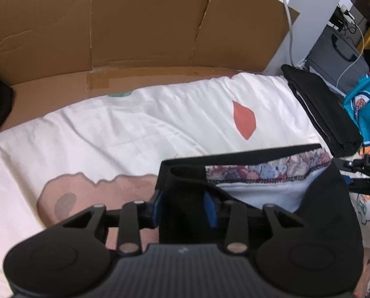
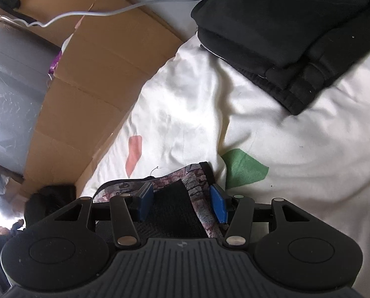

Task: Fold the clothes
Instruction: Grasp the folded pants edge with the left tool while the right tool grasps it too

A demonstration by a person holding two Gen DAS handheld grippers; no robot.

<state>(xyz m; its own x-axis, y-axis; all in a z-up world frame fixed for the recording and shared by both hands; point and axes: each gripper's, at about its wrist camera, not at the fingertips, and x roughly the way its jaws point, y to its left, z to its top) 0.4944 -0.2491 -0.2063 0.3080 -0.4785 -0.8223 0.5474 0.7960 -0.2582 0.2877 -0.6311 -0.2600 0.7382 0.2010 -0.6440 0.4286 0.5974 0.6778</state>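
Left wrist view: my left gripper (image 1: 183, 204) stands with its blue pads parted, and the small black garment with a purple-and-grey patterned lining (image 1: 264, 171) lies loose between them on the white printed bedsheet (image 1: 135, 124). Right wrist view: my right gripper (image 2: 182, 203) is likewise spread, pads clear of the cloth lying between them. I judge a fold has been laid and both grips let go. A folded black stack (image 2: 284, 37) sits well apart, upper right. Next move, in my judgement: re-pinch both edges squarely for another fold, or lift the piece toward that stack.
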